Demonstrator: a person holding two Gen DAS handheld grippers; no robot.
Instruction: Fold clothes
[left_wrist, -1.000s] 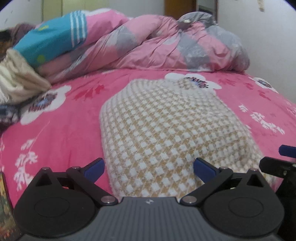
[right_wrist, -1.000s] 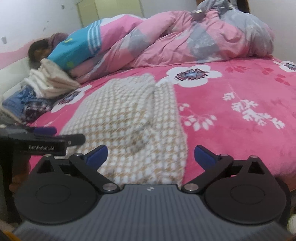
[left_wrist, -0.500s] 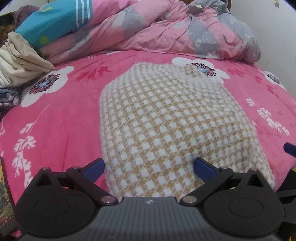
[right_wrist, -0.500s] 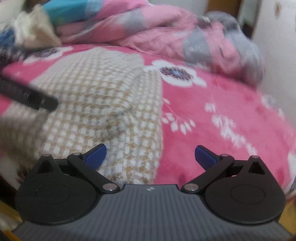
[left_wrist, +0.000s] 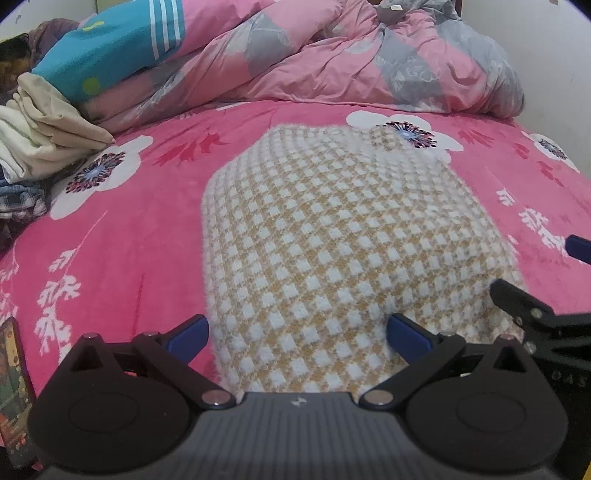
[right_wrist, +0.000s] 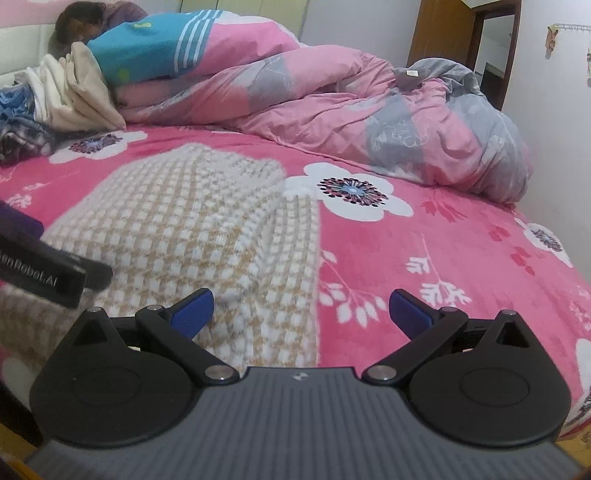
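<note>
Lying flat on the pink flowered bedspread (left_wrist: 122, 236) is the checked knit top (left_wrist: 332, 236), white and tan, with its near edge at the foot of the bed. From the right wrist view, a side part looks folded in over the middle, with a ridge running down it (right_wrist: 266, 229), but that view is a bit blurry there, so I can't be sure how many layers there are.

The left gripper (left_wrist: 297, 332) has its blue fingers spread wide, one on each side of the near left part of the top, holding nothing. The right gripper (right_wrist: 301, 312) is spread wide too and holds nothing. One blue finger sits over the right edge of the top and the other over bare bedspread.

This could be a top partway folded, or one just laid down after a fold. Either way, good folding here means a few simple things. Grab the cloth at the very edge, not in the middle. Pinch all the layers together so none slip out. Keep both grippers level, so the fold comes out straight. The fuzzy knit is thick and floppy, so slow moves work best. Stay clear of the pile of other clothes (left_wrist: 40, 144) and the pink quilt (left_wrist: 332, 62).
</note>
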